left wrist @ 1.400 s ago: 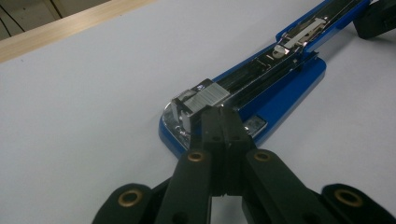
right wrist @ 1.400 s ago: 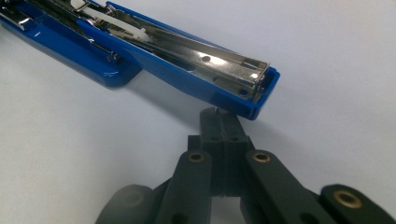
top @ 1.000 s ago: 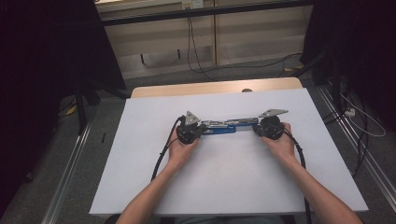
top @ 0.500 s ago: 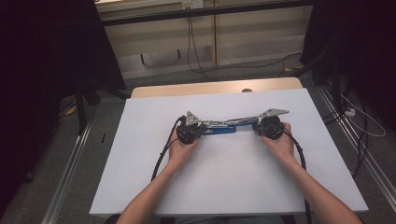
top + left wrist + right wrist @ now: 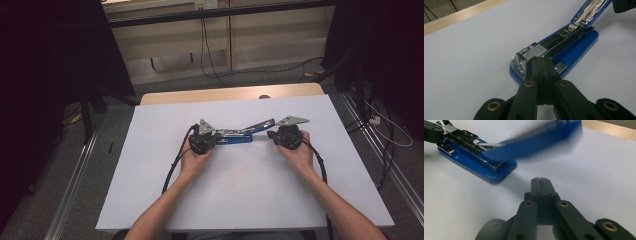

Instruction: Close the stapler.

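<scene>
I see a blue stapler [image 5: 239, 136] lying near the middle of the white table [image 5: 150, 190], opened up: its base rests flat on the sheet and its blue top cover [image 5: 534, 141] is swung up and away, so the metal staple channel [image 5: 564, 41] is uncovered. The long axis of the stapler runs left to right across the table, between my two hands. My left gripper [image 5: 543, 65] is pressed together, with nothing between its jaws, and its closed tips rest at the left end of the stapler, touching or almost touching the small block of staples [image 5: 534, 53] at the front of the channel; I cannot tell which. My right gripper [image 5: 541, 182] is also closed and empty, and it hangs just over the bare table, a little apart from the hinge end of the base, with the lifted cover passing above and in front of it. So the left gripper is clearly the nearer one to the staples, and the channel leads away from its tips toward the right hand. I judge that the next move depends on this line: the left tips should push or settle the staples along the channel, while the right gripper stays near the cover, ready to bring it down.
</scene>
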The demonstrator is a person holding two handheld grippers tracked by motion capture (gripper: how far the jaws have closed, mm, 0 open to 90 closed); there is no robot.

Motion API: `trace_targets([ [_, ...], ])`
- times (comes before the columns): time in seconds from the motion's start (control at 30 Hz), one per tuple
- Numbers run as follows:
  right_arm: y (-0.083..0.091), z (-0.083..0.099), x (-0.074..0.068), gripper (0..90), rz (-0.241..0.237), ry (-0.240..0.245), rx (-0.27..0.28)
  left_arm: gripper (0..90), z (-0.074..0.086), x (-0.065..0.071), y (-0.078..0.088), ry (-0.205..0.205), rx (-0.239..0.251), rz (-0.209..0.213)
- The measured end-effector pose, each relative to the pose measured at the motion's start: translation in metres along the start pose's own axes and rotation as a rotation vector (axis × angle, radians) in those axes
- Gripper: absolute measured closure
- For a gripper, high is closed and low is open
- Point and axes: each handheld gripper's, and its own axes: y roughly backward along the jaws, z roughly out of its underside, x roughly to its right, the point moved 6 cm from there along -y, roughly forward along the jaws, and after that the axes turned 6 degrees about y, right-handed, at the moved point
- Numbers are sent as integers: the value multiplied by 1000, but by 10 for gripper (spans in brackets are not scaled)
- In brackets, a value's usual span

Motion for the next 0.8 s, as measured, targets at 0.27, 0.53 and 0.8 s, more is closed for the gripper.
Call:
trace_targets([
  [0.27, 2, -2, 0, 900, -3, -4, 22, 900, 0, -2, 1, -6, -3, -10],
  [0.53, 3, -3, -3, 885, -41, -19, 45, 900, 1, -2, 0, 27, 9, 12],
  [0.8, 5, -5, -5, 852, -67, -28, 73, 870, -2, -3, 6, 38, 0, 32],
])
